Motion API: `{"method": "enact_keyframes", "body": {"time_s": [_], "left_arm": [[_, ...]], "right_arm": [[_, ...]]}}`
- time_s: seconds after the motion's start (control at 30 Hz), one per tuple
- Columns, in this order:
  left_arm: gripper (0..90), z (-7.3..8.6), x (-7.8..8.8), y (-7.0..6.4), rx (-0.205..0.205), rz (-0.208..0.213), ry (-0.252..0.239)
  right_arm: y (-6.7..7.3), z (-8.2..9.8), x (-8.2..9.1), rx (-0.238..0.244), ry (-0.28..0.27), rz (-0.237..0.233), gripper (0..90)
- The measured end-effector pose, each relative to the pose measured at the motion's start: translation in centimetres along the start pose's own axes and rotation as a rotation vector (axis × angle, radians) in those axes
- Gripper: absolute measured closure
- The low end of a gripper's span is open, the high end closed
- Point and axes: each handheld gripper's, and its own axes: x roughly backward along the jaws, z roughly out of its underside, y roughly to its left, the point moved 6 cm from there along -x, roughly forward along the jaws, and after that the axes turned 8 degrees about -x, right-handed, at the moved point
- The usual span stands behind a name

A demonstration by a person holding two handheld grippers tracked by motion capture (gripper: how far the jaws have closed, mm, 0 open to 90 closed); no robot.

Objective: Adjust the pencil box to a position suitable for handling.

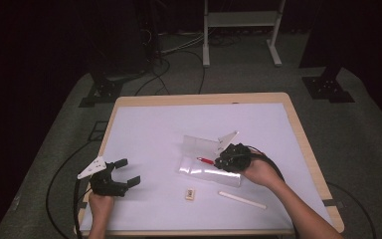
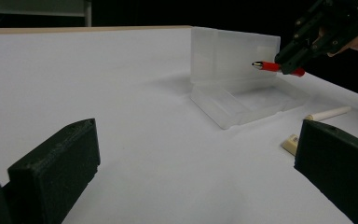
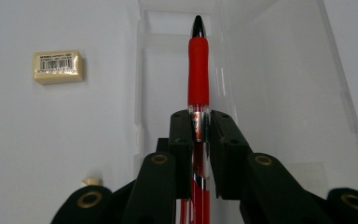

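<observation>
A red pen with a dark tip is clamped between the jaws of my right gripper, which is shut on its barrel. The pen points left over a clear plastic case lying open right of the table's centre. In the left gripper view the pen hangs a little above the case's tray, in front of its raised lid, held by the right gripper. My left gripper rests near the front left corner, jaws wide apart and empty.
A small cream eraser with a barcode label lies in front of the case. A white stick-shaped item lies to its right near the front edge. A white sheet covers the wooden table; cables and stands sit on the floor beyond.
</observation>
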Motion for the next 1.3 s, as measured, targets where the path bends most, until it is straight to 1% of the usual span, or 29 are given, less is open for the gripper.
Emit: {"method": "enact_keyframes", "body": {"time_s": [0.2,0.3,0.37,0.57,0.7,0.73,0.77,1.0,1.3], "left_arm": [[0.0,0.0,0.0,0.0,0.001,0.0,-0.001],[0.0,0.0,0.0,0.0,0.002,0.0,-0.001],[0.0,0.0,0.0,0.0,0.0,0.0,0.001],[0.0,0.0,0.0,0.0,-0.004,0.003,0.001],[0.0,0.0,0.0,0.0,-0.003,0.002,0.001],[0.0,0.0,0.0,0.0,-0.003,0.002,0.001],[0.0,0.0,0.0,0.0,-0.002,0.002,0.001],[0.0,0.0,0.0,0.0,-0.004,0.003,0.001],[0.0,0.0,0.0,0.0,-0.003,0.003,0.001]], "right_arm": [[-0.2,0.1,-0.5,-0.002,0.005,0.001,78.8],[-0.3,0.2,-0.8,0.005,0.007,0.006,78.8],[-0.2,0.2,-1.0,-0.002,0.008,0.001,78.8],[-0.1,0.3,-1.5,0.004,0.022,-0.002,78.8],[-0.2,0.4,-1.9,0.001,0.026,-0.008,78.8],[-0.1,0.4,-2.0,-0.006,0.027,-0.01,78.8],[-0.2,0.5,-2.1,0.0,0.03,-0.01,78.8],[-0.2,0.7,-2.7,-0.014,0.034,-0.024,78.8],[-0.3,1.0,-3.2,-0.031,0.041,-0.029,78.7]]}}
